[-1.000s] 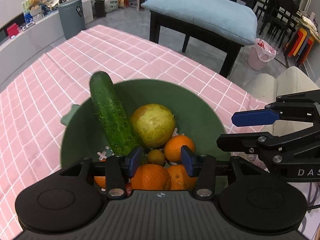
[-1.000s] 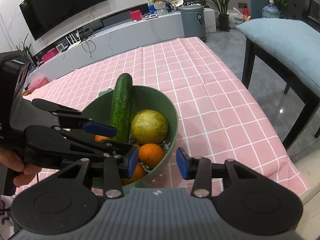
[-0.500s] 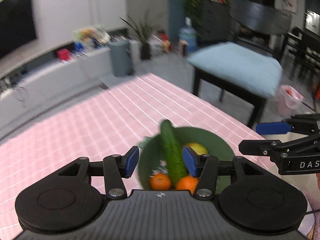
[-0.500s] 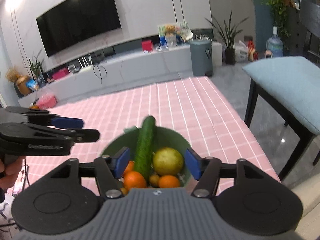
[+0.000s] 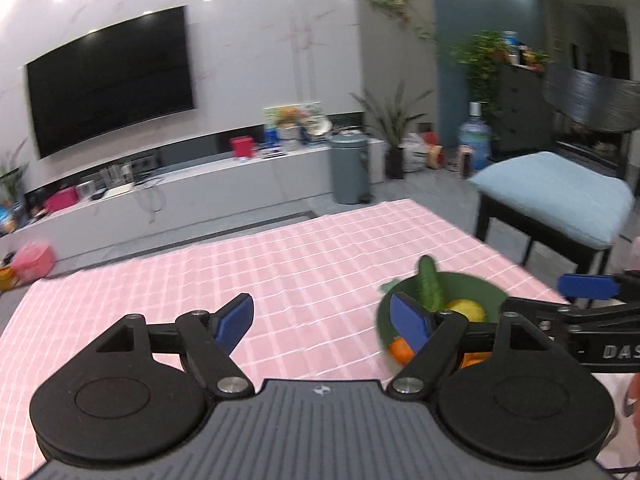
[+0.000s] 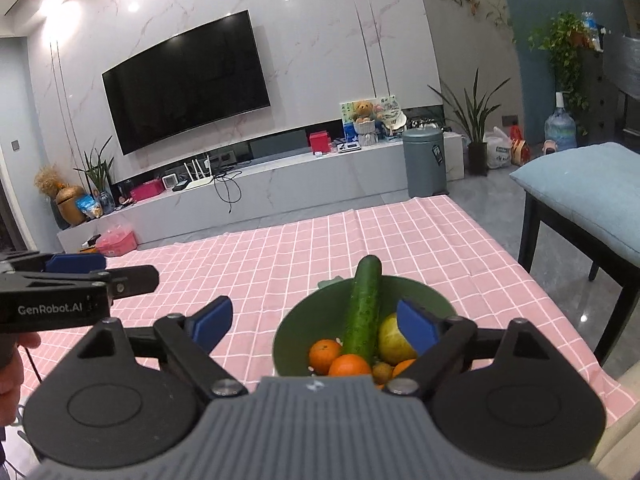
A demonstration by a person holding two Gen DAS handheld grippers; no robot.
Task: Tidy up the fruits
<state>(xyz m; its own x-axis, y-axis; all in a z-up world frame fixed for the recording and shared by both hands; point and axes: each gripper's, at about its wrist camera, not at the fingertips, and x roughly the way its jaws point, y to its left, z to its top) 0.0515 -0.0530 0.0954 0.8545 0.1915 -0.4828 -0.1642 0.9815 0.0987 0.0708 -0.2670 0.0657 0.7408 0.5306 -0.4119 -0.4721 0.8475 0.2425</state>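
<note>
A green bowl (image 6: 312, 320) sits near the right edge of the pink checked tablecloth (image 6: 280, 252). It holds a cucumber (image 6: 365, 304) leaning upright, a yellow-green pear (image 6: 394, 342) and several oranges (image 6: 350, 365). My right gripper (image 6: 316, 322) is open and empty, raised above and in front of the bowl. My left gripper (image 5: 324, 320) is open and empty, to the left of the bowl (image 5: 472, 292), over bare cloth. The cucumber (image 5: 430, 286) and the pear (image 5: 466, 310) show in the left wrist view. Each gripper is seen from the side in the other's view.
A dark chair with a light blue cushion (image 6: 588, 196) stands right of the table. A grey bin (image 6: 425, 166) and a long white TV cabinet (image 6: 240, 196) lie beyond the table's far edge. The table edge runs close to the bowl's right.
Both grippers have pulled up and back from the bowl and opened wider. The left gripper has swung left, so the bowl now lies to its right. The fruit has not moved.
</note>
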